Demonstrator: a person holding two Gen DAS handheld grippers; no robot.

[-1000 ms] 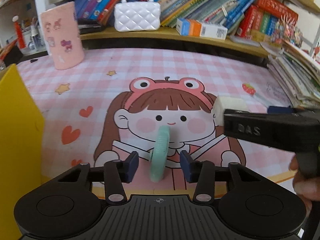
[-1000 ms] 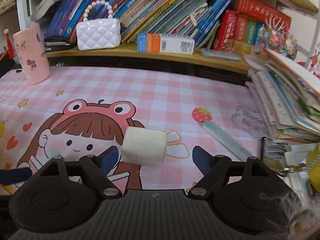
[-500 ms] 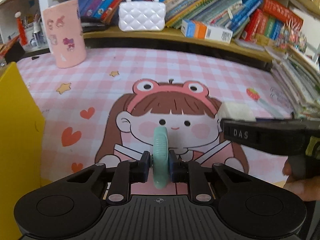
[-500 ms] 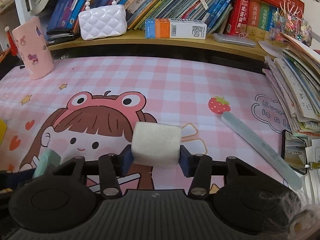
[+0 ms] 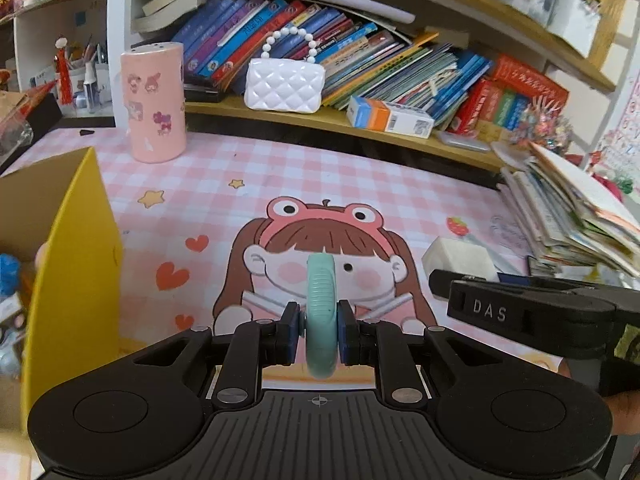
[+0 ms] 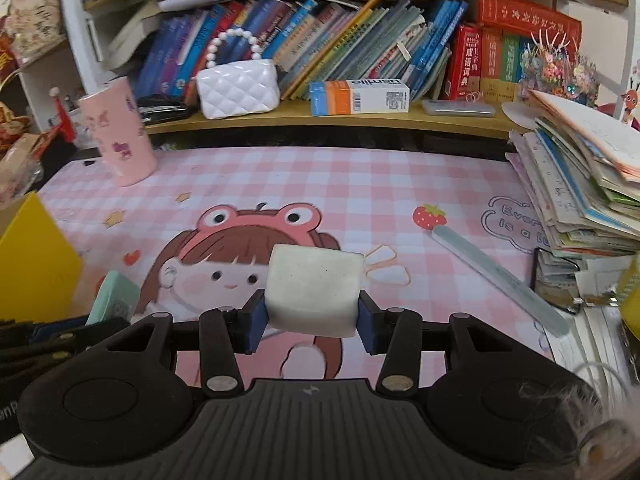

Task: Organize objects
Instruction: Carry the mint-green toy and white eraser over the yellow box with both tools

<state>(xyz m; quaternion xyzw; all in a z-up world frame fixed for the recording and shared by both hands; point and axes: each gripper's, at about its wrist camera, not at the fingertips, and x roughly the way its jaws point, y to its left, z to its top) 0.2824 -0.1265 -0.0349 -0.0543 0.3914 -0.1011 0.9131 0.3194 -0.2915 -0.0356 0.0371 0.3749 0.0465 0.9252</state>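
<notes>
Teal disc, white block now lifted, tongs clamped.

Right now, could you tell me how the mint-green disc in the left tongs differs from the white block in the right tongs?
The mint-green ridged disc is thin and round, gripped across its flat faces and standing on edge; the white foam-like block is thick and boxy, filling a much wider gap. The disc's rim is grooved; the block's faces are smooth. Both are clamped, one in the left tongs, one in the right tongs.

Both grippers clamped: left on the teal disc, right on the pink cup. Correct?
Not quite. The left gripper is shut on the teal disc, but the right gripper holds the white block, per the right wrist view. The pink cup stands untouched.
</notes>
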